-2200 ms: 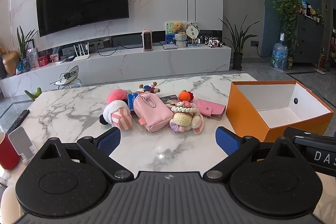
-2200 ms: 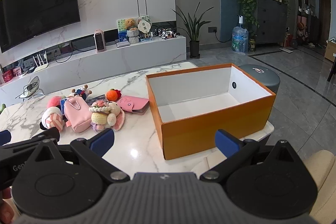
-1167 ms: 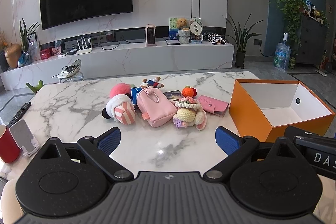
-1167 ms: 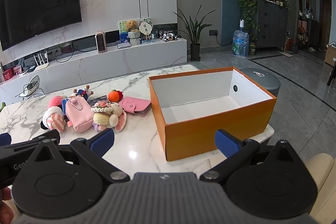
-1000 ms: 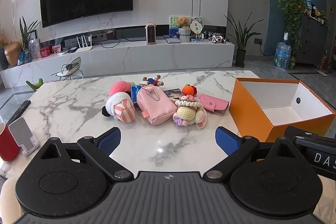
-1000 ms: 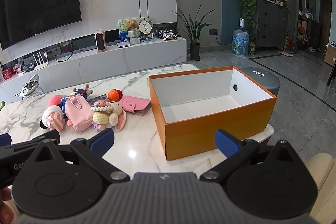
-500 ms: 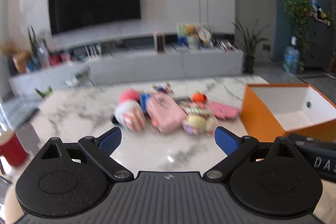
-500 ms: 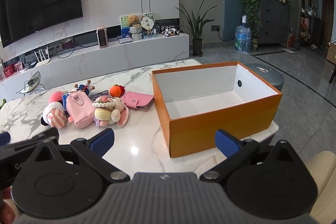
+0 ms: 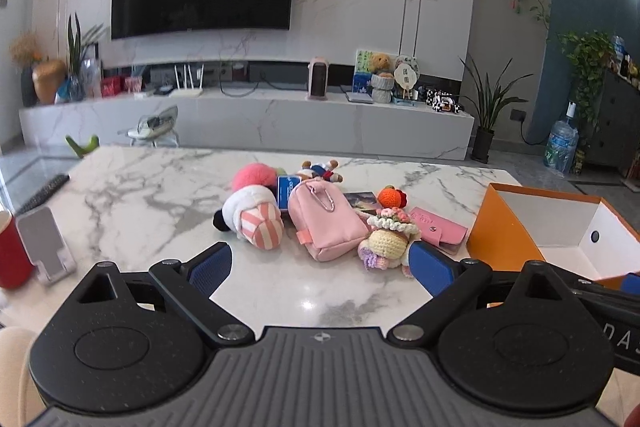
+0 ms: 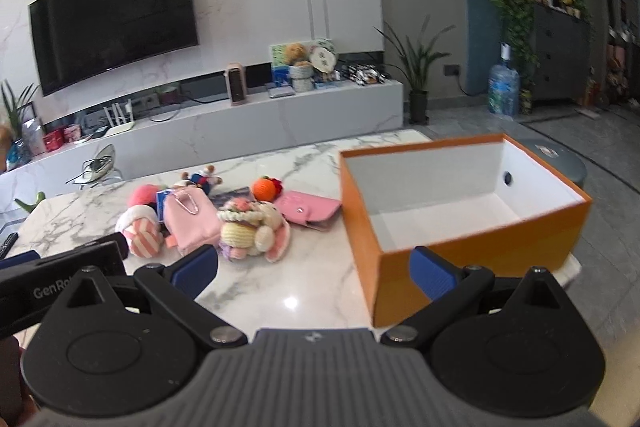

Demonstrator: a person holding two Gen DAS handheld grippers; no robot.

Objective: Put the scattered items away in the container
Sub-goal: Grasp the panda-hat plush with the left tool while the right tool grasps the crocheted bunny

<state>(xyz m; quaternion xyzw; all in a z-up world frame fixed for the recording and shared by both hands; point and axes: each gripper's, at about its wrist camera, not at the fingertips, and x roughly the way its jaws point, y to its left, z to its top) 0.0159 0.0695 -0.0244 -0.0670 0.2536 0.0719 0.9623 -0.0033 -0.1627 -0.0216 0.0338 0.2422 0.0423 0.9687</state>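
So the left gripper (image 9: 320,267) has its blue pads spread wide with nothing between them, and compared with a second ago it's clearly come in closer and swung a bit toward the toy pile. The pile fills more of its view now, and the right pad sits just in front of the crochet bunny (image 9: 386,241). The right gripper (image 10: 314,269) is also wide open and empty, but its view has shifted too, so the orange box (image 10: 472,263) now sits right behind its right pad instead of dead centre. To me that reads as the approach finally starting, with nothing picked up yet and the box completely empty, white floor showing. Everything to tidy is still bunched together on the marble table (image 9: 152,199), to the left of the box: nearest is the bunny and the striped plush (image 9: 256,217), then the pink mini backpack (image 9: 322,223) between them, touching or nearly touching both. The pink card wallet (image 9: 438,229) lies closest to the box. Behind those are the orange crochet fruit (image 9: 392,197), a small dark booklet (image 9: 362,198), a blue card (image 9: 289,189), a pink pompom (image 9: 250,175) and a little doll (image 9: 322,169) at the back. My guess is the bunny or backpack goes first, since the left gripper is lined up on them.
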